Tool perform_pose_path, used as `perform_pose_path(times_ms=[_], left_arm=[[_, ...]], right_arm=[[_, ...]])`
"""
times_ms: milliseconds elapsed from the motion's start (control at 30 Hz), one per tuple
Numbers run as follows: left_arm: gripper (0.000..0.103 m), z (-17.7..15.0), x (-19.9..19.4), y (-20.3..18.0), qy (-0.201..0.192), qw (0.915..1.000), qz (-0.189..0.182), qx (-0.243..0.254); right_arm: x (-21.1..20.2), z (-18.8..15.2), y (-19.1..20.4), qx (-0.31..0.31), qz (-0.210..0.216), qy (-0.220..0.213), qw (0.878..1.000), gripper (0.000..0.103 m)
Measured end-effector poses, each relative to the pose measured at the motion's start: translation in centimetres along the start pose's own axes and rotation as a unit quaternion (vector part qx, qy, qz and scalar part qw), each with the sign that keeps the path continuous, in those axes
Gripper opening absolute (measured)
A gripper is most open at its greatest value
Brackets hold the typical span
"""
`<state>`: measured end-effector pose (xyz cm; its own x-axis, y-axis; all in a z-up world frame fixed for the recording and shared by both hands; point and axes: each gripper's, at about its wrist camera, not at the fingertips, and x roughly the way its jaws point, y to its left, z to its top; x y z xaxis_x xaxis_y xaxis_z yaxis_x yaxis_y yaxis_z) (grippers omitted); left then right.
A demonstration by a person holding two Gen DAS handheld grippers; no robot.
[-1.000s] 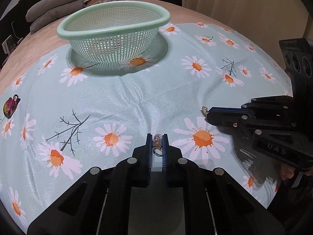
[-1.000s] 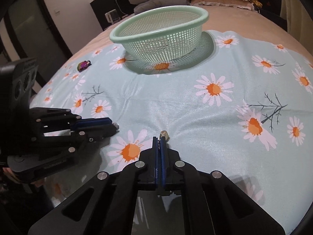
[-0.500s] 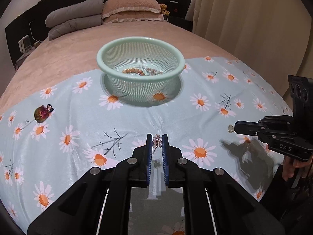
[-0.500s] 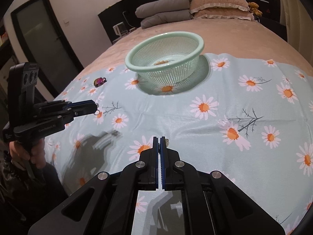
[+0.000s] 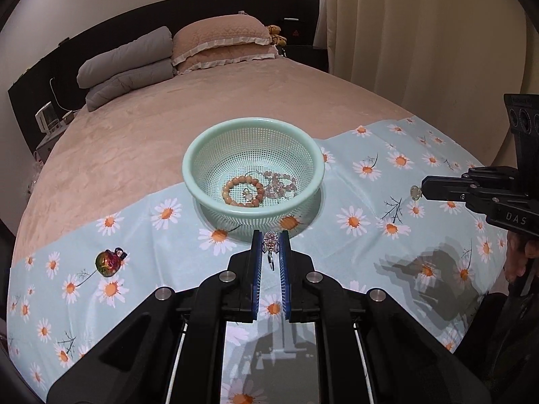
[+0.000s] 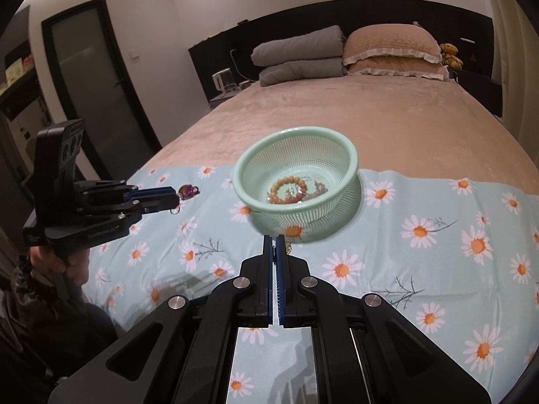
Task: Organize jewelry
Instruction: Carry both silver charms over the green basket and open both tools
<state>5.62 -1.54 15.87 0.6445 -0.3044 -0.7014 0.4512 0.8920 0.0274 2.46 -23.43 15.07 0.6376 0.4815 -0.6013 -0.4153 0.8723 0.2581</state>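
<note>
Reading what print I can, I find "DAS" in pale letters on the side of my right hand-held gripper (image 5: pixel 421 192) in the left wrist view; the small white lettering on the side of my left hand-held gripper (image 5: pixel 270 240), seen from the right wrist, is too blurred to make out. My left hand-held gripper is clenched on a small sparkly jewelled piece (image 5: pixel 270 239) with a thin hook hanging below it between the blue pads. My right hand-held gripper is clamped on a small pale round earring (image 5: pixel 415 192) that sticks out at its tip.

Compared with a second ago, both hand-held grippers have come up off the daisy-print cloth (image 5: pixel 353 245), and their shadows now fall on it well below them. The green mesh basket (image 5: pixel 253 127) was seen side-on before; now I look down into it and see an orange bead bracelet (image 5: pixel 232 185) and a pale pink bead strand (image 5: pixel 283 181) lying on its bottom. An iridescent red-green charm (image 5: pixel 107 262) lies on the cloth to the left, apart from the basket. The cloth is spread over a tan bed (image 5: pixel 168 118).
</note>
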Motion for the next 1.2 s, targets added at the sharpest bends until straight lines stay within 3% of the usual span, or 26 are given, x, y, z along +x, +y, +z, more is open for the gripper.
perform_pose_path(times_ms=[333,667,967,1200], left_arm=[[0.010,4.7,2.2,2.0,0.004,0.9999,0.010,0.005],[0.010,6.4,8.6,4.0,0.032,0.9995,0.000,0.000],[0.011,6.0,14.2,5.0,0.067,0.9977,-0.013,-0.002],[0.011,5.6,16.4,4.8,0.086,0.9962,-0.017,-0.002]], right_arm=[[2.2,5.8,-0.8,-0.025,-0.007,-0.005,1.000,0.002],[8.6,9.9,-0.5,-0.056,0.027,0.007,0.998,0.002],[16.3,9.2,-3.3,-0.023,0.028,0.056,0.998,0.002],[19.1,8.0,-4.8,-0.010,0.025,0.079,0.997,0.002]])
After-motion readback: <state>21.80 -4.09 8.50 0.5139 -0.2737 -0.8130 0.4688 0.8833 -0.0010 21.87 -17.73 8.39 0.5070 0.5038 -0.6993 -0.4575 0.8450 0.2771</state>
